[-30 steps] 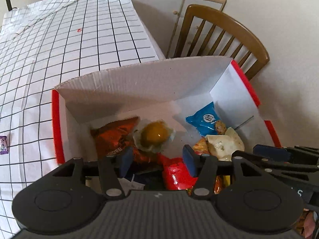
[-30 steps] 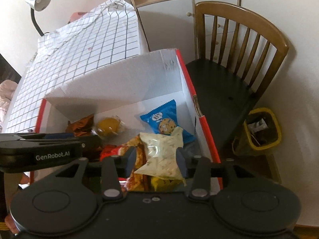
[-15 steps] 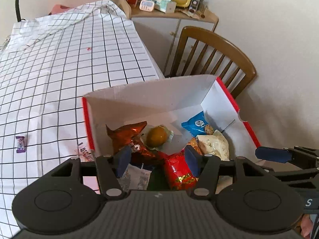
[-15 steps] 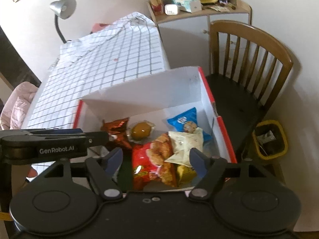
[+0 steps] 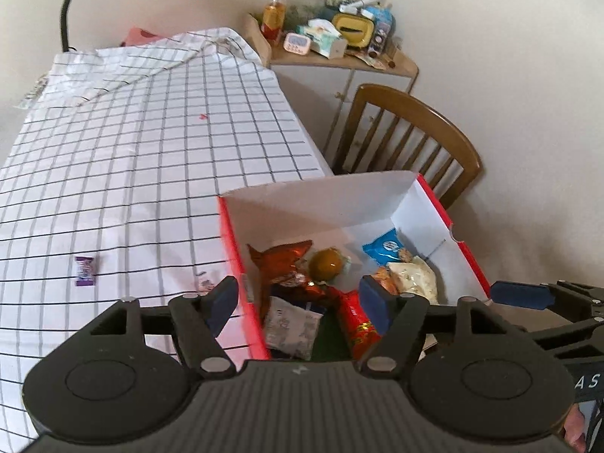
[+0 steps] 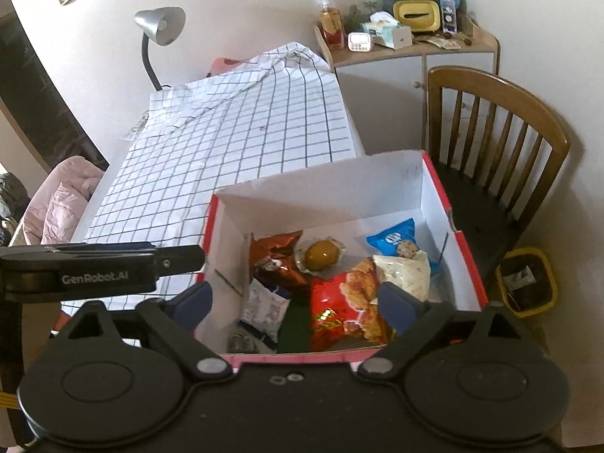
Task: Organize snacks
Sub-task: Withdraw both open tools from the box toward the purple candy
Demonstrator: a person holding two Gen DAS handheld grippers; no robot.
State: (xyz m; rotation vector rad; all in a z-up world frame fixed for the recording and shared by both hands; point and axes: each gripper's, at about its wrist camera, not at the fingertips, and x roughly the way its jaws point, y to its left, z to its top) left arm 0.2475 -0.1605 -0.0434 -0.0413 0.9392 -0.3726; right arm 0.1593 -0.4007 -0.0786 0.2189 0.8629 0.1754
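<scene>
Your snacks sit in the red box (image 6: 468,264) with white inner walls, at the near right corner of the counter (image 5: 132,173) with its checked cloth. Inside lie a red chip bag (image 6: 339,305), a brown foil bag (image 6: 277,255), a clear-wrapped round yellow cake (image 6: 321,253), a blue cookie pack (image 6: 394,239), a pale see-through bag (image 6: 406,271) and a small white packet (image 6: 264,305). One purple candy (image 5: 85,271) lies alone on the cloth, well left of the box.

The box's right wall runs along the counter's edge, with a wooden chair (image 6: 502,143) just beyond. The cloth left of the box and behind it lies open.

The red chip bag's long axis runs from near wall to far wall; the blue pack tilts toward the far right corner.

Your left gripper (image 5: 298,304) and right gripper (image 6: 298,304) hover over the box's near end; both have just been opening, fingers apart, gripping nothing.
</scene>
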